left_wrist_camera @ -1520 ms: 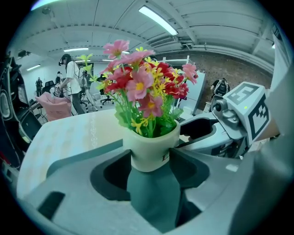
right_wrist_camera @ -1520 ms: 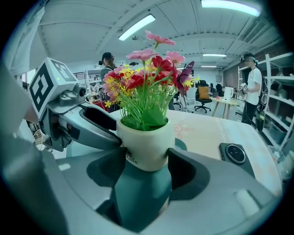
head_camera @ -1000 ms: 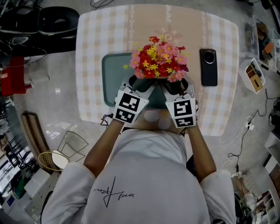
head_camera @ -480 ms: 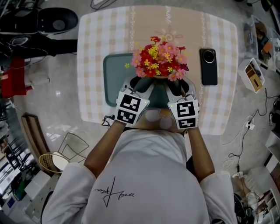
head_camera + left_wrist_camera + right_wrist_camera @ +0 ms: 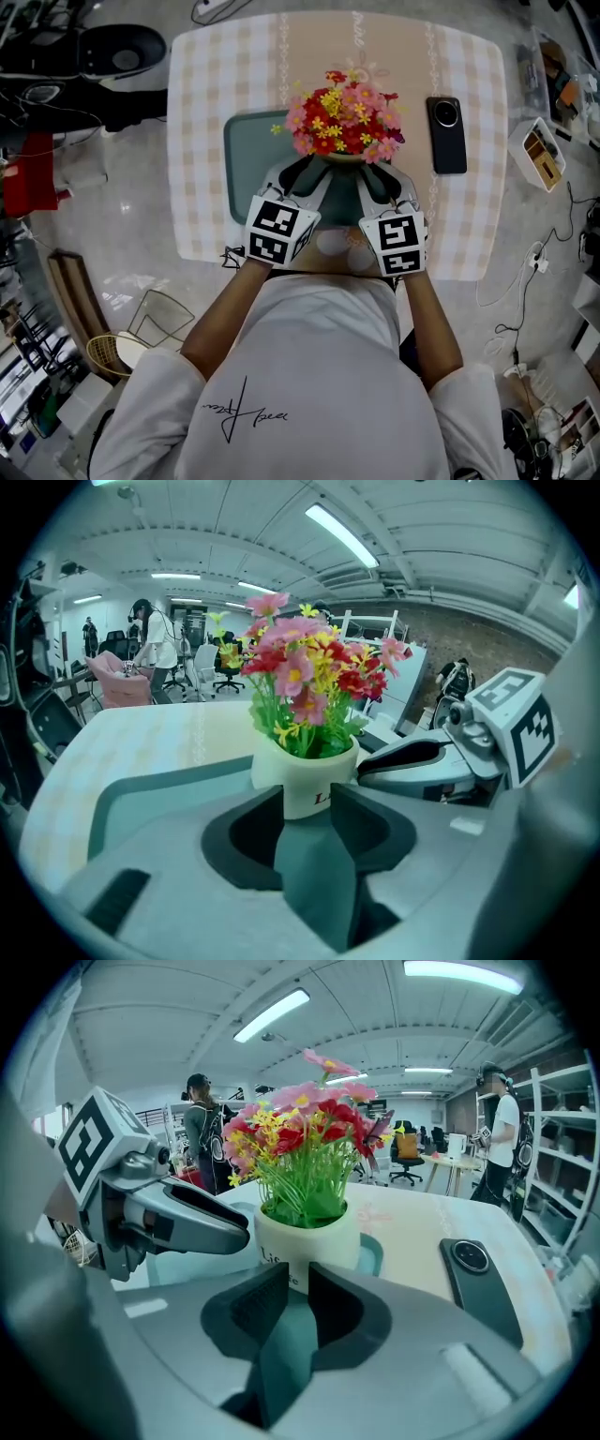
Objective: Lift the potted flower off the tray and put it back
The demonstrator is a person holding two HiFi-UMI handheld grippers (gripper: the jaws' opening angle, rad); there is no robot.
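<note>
While the potted flower (image 5: 342,127) stands upright on the tray (image 5: 246,155), on the table (image 5: 202,112), both tongs are parked at its near side. Left tongs (image 5: 307,803) and right tongs (image 5: 298,1279) have just been closing; a gap is left in each, narrower on the right. Nothing is clamped: the potted flower is seen just past the tips.

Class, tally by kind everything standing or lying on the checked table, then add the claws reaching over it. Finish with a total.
Potted flower: 1
Tray: 1
Phone: 1
Claws: 2, left claw and right claw
Total: 5
</note>
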